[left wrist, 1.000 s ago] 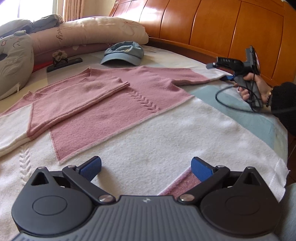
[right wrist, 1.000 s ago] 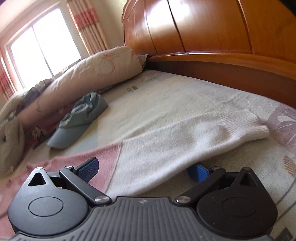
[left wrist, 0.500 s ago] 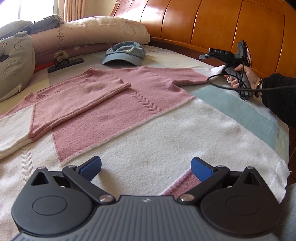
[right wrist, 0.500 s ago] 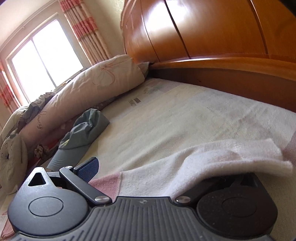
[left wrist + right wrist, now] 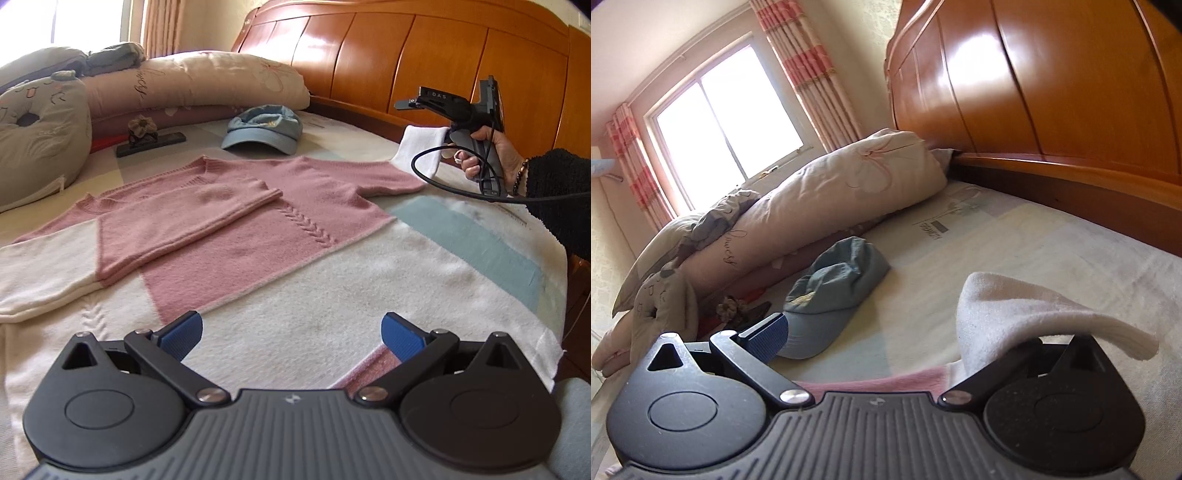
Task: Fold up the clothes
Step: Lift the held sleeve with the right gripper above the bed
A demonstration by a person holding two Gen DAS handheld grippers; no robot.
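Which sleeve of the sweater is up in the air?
The white-ended sleeve by the headboard: its cuff hangs off the right gripper. The other sleeve lies folded flat across the sweater's chest.

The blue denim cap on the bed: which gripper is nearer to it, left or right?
Right. The right gripper is raised beside the blue denim cap, with the white sleeve cuff draped over one finger. The left gripper hovers far back, over the pink-and-white sweater's hem.

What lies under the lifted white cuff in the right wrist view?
The cuff drapes over the right claw's right finger, hiding its pad. Pink knit shows beneath; more is covered.
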